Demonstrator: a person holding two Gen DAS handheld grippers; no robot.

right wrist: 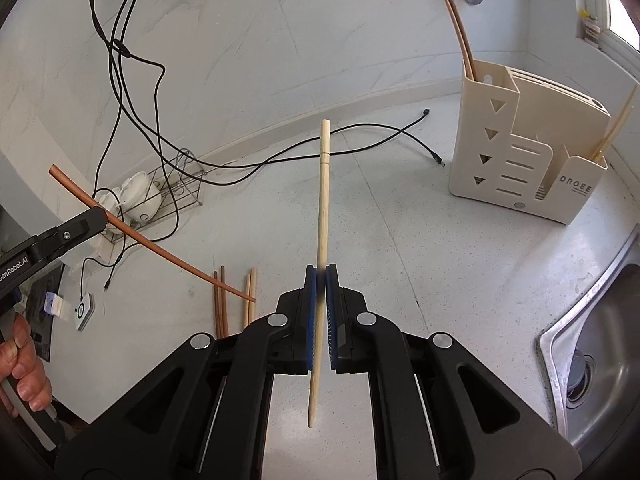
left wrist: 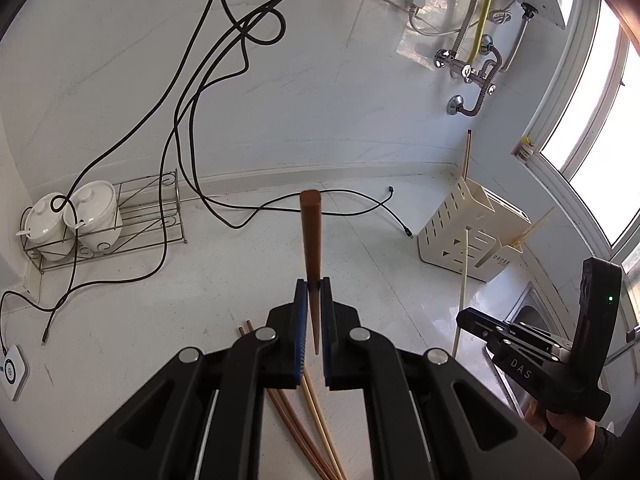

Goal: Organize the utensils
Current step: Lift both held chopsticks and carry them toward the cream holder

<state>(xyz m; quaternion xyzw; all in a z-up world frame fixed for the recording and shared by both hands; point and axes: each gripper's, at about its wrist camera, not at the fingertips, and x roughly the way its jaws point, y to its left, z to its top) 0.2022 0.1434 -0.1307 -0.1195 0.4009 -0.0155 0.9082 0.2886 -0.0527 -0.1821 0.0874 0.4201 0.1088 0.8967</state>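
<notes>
My left gripper [left wrist: 314, 292] is shut on a brown chopstick [left wrist: 310, 236] and holds it above the counter; it also shows in the right wrist view [right wrist: 100, 216] with the brown chopstick [right wrist: 160, 252]. My right gripper [right wrist: 321, 276] is shut on a pale bamboo chopstick [right wrist: 323, 208]; it shows in the left wrist view [left wrist: 466, 316] with the pale chopstick [left wrist: 462, 280]. More brown chopsticks [right wrist: 220, 304] and pale chopsticks [right wrist: 251, 300] lie on the counter. A cream utensil holder [right wrist: 520, 152] stands at the back right, with brown chopsticks [right wrist: 460, 32] in its left slot and pale ones [right wrist: 616, 128] in its right.
Black cables [right wrist: 280, 156] trail over the counter and wall. A wire rack with white lidded pots [left wrist: 72, 220] stands at the back left. A steel sink [right wrist: 592, 352] is at the right. A small white device [left wrist: 12, 370] lies at the left. Wall pipes [left wrist: 472, 68] are above.
</notes>
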